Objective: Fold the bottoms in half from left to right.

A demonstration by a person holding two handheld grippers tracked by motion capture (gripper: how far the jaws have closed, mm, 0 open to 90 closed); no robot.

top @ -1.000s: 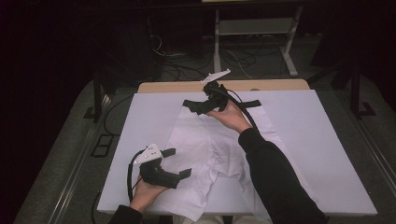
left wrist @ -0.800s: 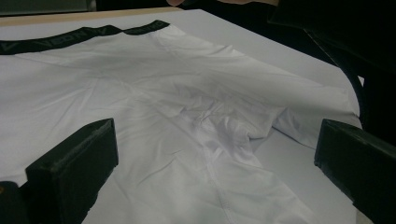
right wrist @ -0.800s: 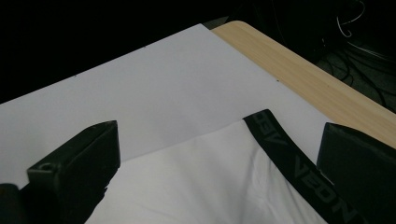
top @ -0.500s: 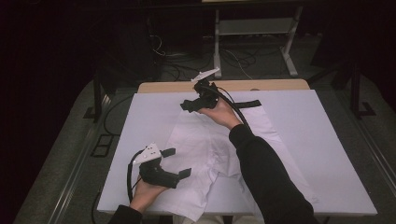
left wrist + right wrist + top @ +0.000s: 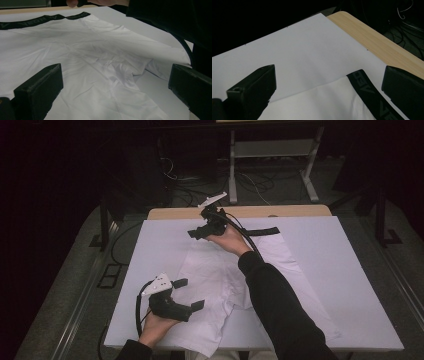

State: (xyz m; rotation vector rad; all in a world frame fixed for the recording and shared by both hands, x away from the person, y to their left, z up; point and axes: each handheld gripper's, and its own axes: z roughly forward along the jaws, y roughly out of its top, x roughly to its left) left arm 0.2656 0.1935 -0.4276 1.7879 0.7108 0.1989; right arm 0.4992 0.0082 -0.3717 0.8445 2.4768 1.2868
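A white garment (image 5: 220, 280) with a black waistband (image 5: 262, 231) lies spread on the white-covered table (image 5: 350, 270). My left gripper (image 5: 189, 293) hovers open over the garment's near left part; between its jaws I see creased white cloth (image 5: 100, 62) and the waistband (image 5: 37, 21) far off. At the table's far side my right gripper (image 5: 197, 227) is held open just above the waistband's left end (image 5: 367, 92), with nothing between its jaws. The right arm's black sleeve (image 5: 280, 310) crosses over the garment.
A strip of bare wooden tabletop (image 5: 374, 42) runs along the far edge beyond the white cover (image 5: 299, 50). Cables and a metal stand (image 5: 270, 165) sit on the dark floor behind the table. Bare white cover lies left and right of the garment.
My right gripper has moved left along the far edge, toward the waistband's left end. The left gripper has stayed where it was.
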